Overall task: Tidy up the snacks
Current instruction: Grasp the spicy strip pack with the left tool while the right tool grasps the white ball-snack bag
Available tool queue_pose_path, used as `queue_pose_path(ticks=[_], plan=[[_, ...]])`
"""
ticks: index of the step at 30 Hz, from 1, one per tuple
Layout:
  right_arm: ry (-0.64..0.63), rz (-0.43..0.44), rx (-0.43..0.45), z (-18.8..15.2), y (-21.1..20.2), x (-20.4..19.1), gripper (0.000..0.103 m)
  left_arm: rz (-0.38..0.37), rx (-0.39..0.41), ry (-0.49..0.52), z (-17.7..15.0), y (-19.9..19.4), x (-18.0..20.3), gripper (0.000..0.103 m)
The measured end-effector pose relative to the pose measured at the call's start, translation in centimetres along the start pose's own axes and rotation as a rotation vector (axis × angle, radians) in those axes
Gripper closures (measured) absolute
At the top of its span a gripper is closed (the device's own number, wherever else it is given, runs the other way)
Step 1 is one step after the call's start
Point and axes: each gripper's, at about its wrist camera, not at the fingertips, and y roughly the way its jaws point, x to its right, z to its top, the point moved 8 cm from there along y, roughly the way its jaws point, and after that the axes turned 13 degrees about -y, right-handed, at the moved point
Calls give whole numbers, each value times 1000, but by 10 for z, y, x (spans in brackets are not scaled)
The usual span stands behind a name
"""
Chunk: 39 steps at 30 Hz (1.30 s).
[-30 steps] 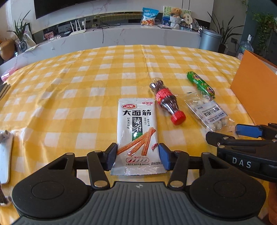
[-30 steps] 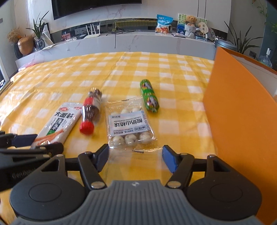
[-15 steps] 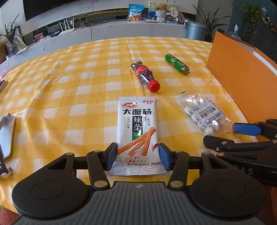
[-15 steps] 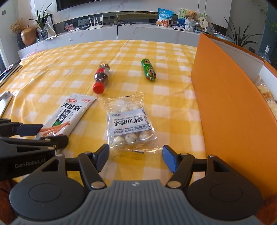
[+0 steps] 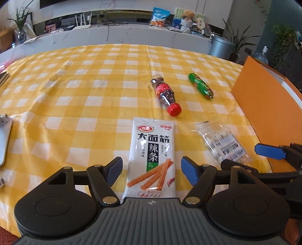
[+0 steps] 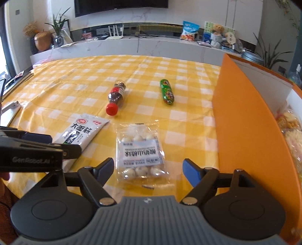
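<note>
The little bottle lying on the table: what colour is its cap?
Red. The bottle's cap shows best in the right wrist view, facing the camera.

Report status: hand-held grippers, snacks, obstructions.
Both jaws just widened: left hand-held gripper straddles spicy-strip packet, right straddles ball-snack bag. Neither gripped. Nothing blocking.

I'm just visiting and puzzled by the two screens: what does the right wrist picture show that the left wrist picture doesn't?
Only the right wrist view looks inside the orange box, where pale snack packets lie, and shows the wall television. Only the left wrist view shows a white flat object at the table's left edge this near. Both share the spicy-strip packet, cola-shaped bottle, green roll and clear bag of white balls.
</note>
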Motion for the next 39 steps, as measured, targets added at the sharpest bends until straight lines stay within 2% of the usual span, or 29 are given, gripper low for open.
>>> queue_pose_path(ticks=[6, 13, 18, 23, 25, 27, 29, 39], plan=[[-25, 14, 11, 6, 13, -2, 25, 3, -12, 17, 4, 13, 7, 19], [-82, 11, 1, 4, 25, -9, 25, 55, 29, 119, -2, 17, 14, 20], [-55, 19, 9, -2, 28, -7, 24, 48, 37, 132, -1, 18, 13, 19], [-47, 26, 12, -3, 28, -7, 25, 41, 35, 137, -1, 17, 14, 26], [-46, 31, 11, -2, 28, -7, 27, 37, 38, 142, -1, 17, 15, 35], [-49, 34, 12, -1, 26, -8, 37, 34, 40, 147, -1, 16, 15, 38], [-58, 41, 14, -1, 25, -9, 42, 29, 41, 155, -1, 16, 16, 40], [-40, 39, -5, 1, 23, -8, 43, 27, 43, 142, 1, 15, 15, 47]])
